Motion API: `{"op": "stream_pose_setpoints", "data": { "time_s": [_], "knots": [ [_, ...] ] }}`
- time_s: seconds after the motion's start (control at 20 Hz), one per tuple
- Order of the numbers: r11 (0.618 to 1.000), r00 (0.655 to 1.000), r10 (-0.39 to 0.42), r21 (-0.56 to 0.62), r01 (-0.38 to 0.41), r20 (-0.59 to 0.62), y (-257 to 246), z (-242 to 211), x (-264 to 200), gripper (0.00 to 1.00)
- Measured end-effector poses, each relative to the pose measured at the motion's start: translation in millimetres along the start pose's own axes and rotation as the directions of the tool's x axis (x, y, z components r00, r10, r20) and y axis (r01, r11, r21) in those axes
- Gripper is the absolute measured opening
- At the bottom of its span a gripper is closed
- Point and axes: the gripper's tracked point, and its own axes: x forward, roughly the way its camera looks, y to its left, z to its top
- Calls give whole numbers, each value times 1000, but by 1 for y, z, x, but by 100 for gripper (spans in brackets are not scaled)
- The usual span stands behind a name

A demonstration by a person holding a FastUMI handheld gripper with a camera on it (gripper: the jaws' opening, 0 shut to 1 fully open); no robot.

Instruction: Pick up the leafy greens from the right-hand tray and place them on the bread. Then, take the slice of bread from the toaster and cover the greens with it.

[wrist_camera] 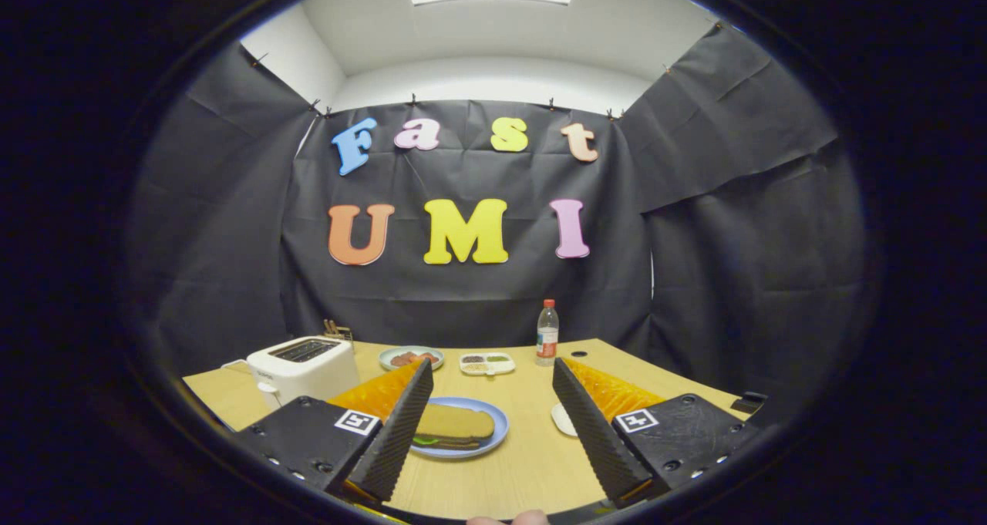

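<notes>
Hand-held gripper [490, 409] wide open, holding nothing, hanging above the desk [524, 463]. Just ahead, nearer the left finger: blue plate [497, 425] with a bread slice [455, 422] on top, long side running left to right, green leaf [426, 439] peeking out beneath. Toaster [302, 367] farther left. Likely finished.

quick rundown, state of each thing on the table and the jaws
gripper: jaws open, nothing between them but air
sandwich: on the blue plate, top bread slice on, green showing under it
toaster: upright, slots look empty
water bottle: upright, cap on
divided tray: flat on the table, holding bits of food
far plate: holding reddish-brown food
</notes>
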Motion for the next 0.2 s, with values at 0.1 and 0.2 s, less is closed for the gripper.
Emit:
{"op": "stream_pose_setpoints", "data": {
  "time_s": [0.1, 0.2],
  "knots": [
    [1000, 1000, 5, -3, -5, 0, 1, 1, -1, 95],
    [1000, 1000, 13, 2, -13, 2, 5, 1, -4, 95]
  ]
}}
